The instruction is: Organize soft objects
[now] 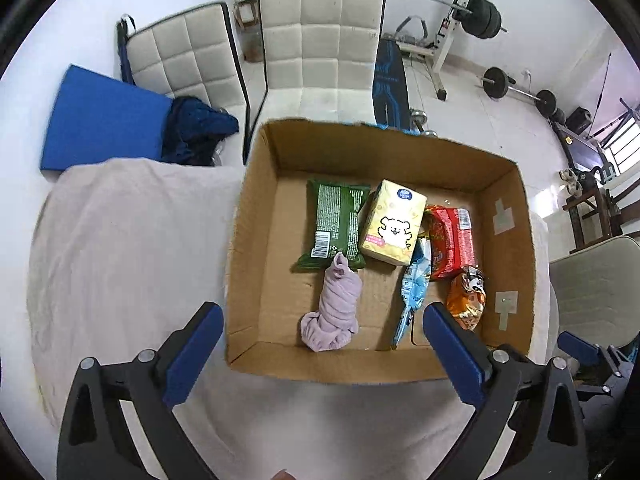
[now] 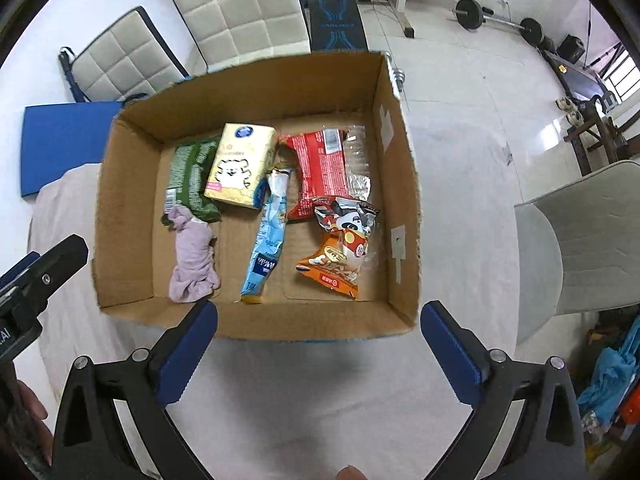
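Lilac cloth (image 1: 331, 309) lies in cardboard box (image 1: 256, 200) beside snack packets (image 1: 450, 240).

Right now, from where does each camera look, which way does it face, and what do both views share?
Left wrist: sits on the left hand-held gripper, open, looking down into the cardboard box from its near-left side; the right hand-held gripper peeks in at the right edge.
Right wrist: sits on the right hand-held gripper, open, above the box's near wall; the left one shows at the left edge.
Shared: box, purple cloth, yellow tissue pack, snack bags, white chairs.
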Demonstrator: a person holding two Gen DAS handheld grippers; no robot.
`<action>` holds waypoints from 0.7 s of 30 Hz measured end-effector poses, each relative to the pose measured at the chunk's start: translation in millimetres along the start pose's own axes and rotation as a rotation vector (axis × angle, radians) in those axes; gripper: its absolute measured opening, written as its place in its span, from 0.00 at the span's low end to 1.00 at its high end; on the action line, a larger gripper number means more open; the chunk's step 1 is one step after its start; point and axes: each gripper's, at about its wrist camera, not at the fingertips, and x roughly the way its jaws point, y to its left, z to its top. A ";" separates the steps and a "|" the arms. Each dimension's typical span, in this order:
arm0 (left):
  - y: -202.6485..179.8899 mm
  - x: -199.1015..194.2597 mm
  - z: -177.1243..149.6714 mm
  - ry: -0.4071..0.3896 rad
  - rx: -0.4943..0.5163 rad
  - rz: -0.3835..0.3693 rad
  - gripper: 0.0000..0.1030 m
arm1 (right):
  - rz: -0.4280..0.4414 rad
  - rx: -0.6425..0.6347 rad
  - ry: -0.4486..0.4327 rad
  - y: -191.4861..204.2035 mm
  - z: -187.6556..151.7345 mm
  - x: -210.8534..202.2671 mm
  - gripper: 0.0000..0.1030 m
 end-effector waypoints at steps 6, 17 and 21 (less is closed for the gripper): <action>-4.7 -57.6 -21.2 -0.098 0.002 0.010 0.99 | 0.047 -0.007 -0.070 -5.1 -21.3 -56.7 1.00; -7.0 -159.0 -65.1 -0.217 0.002 0.008 0.99 | 0.062 -0.093 -0.193 -3.3 -84.8 -162.7 1.00; -10.0 -182.4 -82.6 -0.210 0.007 -0.010 0.99 | 0.095 -0.101 -0.213 -5.9 -111.1 -194.7 1.00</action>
